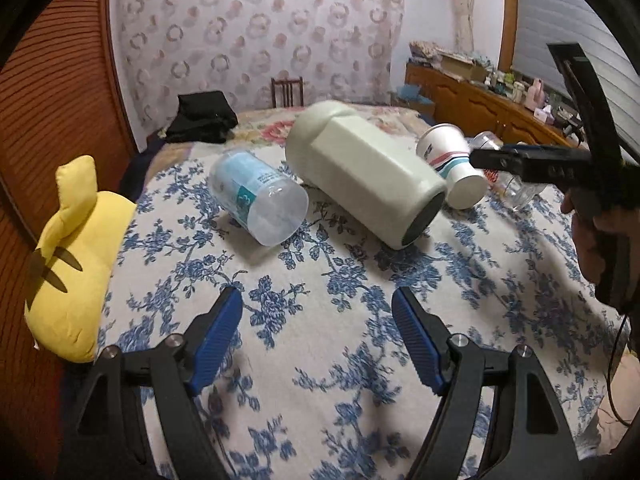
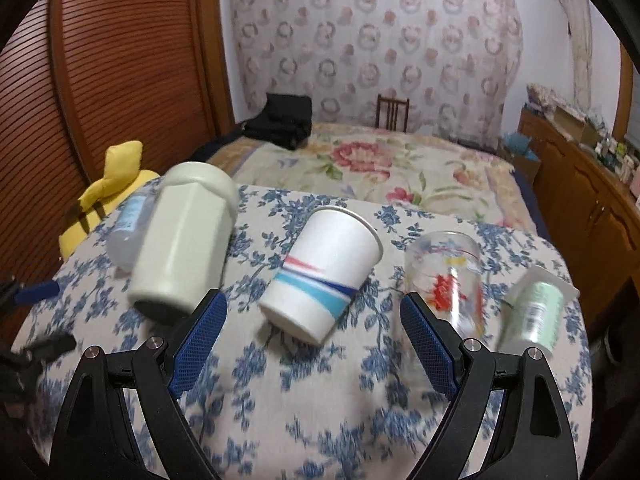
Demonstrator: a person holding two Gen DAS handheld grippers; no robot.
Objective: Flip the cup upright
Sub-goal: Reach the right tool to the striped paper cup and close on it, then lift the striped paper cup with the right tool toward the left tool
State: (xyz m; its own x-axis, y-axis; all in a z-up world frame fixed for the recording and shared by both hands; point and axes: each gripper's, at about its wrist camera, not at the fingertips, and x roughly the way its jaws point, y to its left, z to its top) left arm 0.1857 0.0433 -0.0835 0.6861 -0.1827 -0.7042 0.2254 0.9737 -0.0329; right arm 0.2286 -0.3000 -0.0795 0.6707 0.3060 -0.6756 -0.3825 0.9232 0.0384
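Note:
Several cups lie on their sides on a blue-flowered cloth. A clear plastic cup lies left, a large cream mug beside it, then a white paper cup with stripes and a glass. In the right wrist view the cream mug, paper cup, painted glass and a pale green cup lie in a row. My left gripper is open and empty, short of the cups. My right gripper is open, with the paper cup just ahead between its fingers.
A yellow plush toy lies at the cloth's left edge. A black bag sits far back on the bed. A wooden dresser with clutter runs along the right. A ribbed wooden wardrobe stands left.

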